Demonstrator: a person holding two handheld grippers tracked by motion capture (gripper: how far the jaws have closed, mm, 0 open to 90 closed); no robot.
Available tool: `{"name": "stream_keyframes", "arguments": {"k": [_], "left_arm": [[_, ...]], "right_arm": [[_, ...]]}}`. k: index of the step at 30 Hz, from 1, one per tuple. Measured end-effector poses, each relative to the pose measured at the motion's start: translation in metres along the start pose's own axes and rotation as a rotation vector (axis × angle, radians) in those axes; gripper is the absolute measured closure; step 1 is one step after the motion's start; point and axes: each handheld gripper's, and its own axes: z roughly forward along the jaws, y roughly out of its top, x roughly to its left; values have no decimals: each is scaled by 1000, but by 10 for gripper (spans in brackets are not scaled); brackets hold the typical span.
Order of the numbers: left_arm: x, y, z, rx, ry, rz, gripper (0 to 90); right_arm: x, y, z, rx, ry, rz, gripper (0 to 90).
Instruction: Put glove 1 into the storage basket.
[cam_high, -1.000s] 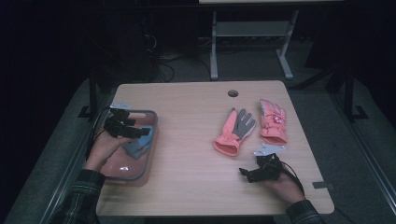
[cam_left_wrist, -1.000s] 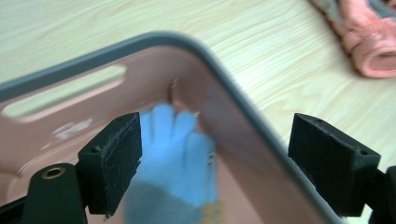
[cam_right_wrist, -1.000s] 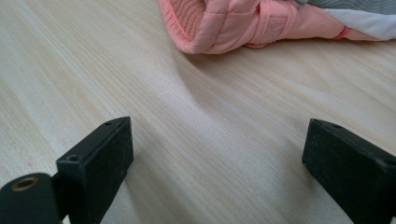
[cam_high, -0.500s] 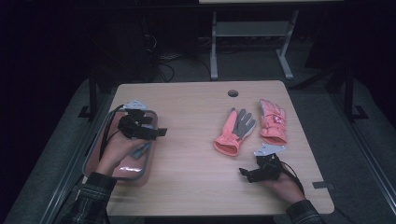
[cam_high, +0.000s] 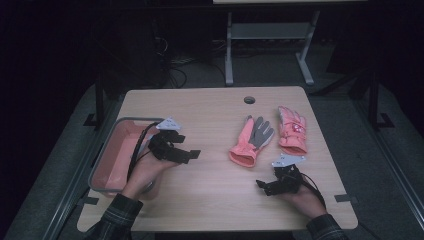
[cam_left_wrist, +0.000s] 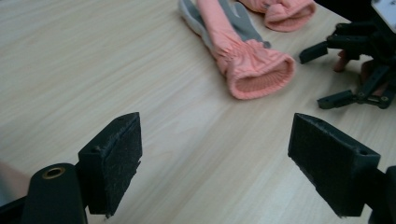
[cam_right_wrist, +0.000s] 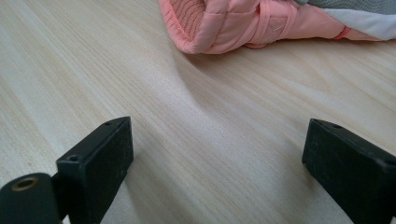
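The left tool (cam_high: 192, 154) is held above the wooden worktop (cam_high: 210, 195), just to the right of a grey-rimmed tray (cam_high: 107, 155) with a pinkish inside, which sits at the worktop's left edge. Its jaws are spread wide and nothing is gripped between them; in the left gripper view bare wood is seen between its two black pads (cam_left_wrist: 116, 161).

The right tool (cam_high: 262, 186) is held low over the worktop near the front right, and is likewise released, with its jaws wide apart and only wood grain between them in the right gripper view.

Two salmon-pink gloves are laid on the right half of the worktop. The nearer glove (cam_high: 251, 141), with a grey palm turned up, is placed with its open cuff towards the front, between the two tools and closer to the right one. The second glove (cam_high: 292, 130) is laid just beside it on the right, apart from it. Neither glove is touched by a tool
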Motion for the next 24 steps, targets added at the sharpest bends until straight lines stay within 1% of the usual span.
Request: {"name": "stream_keyframes", "arguments": {"k": [2, 6, 7, 8, 9, 11, 12, 14, 15, 17, 18, 20, 21, 22, 23, 24], "left_arm": [[-8, -4, 8, 7, -10, 16, 170], [-19, -11, 17, 18, -19, 36, 170], [-21, -13, 20, 21, -18, 51, 170], [-21, -13, 20, 21, -18, 51, 170], [-25, -16, 24, 18, -21, 42, 170], [-30, -22, 30, 27, -27, 63, 170], [-30, -22, 30, 27, -27, 63, 169], [-34, -28, 36, 35, -31, 87, 170], [-36, -33, 41, 49, -35, 93, 170], [-37, -39, 46, 52, -40, 92, 169], [-37, -39, 46, 52, -40, 92, 169], [-37, -49, 52, 73, -47, 95, 169], [-37, -49, 52, 73, -47, 95, 169], [-38, -54, 54, 72, -49, 88, 169], [-38, -61, 57, 81, -45, 98, 169], [-38, -65, 59, 87, -41, 98, 168]], "right_arm": [[0, 0, 0, 0, 0, 0, 81], [0, 0, 0, 0, 0, 0, 81], [0, 0, 0, 0, 0, 0, 81], [0, 0, 0, 0, 0, 0, 81], [0, 0, 0, 0, 0, 1, 81], [0, 0, 0, 0, 0, 0, 81], [0, 0, 0, 0, 0, 0, 81], [0, 0, 0, 1, 0, 0, 81], [0, 0, 0, 1, -2, 0, 81], [0, 0, 0, 1, -2, -1, 81], [0, 0, 0, 1, -2, -1, 81], [0, 0, 0, 0, -3, 0, 81], [0, 0, 0, 0, -3, 1, 81], [0, 0, 0, 0, -3, 1, 81], [1, 0, 0, 0, -1, 0, 81], [1, 0, 0, 0, -1, 1, 81]]}}
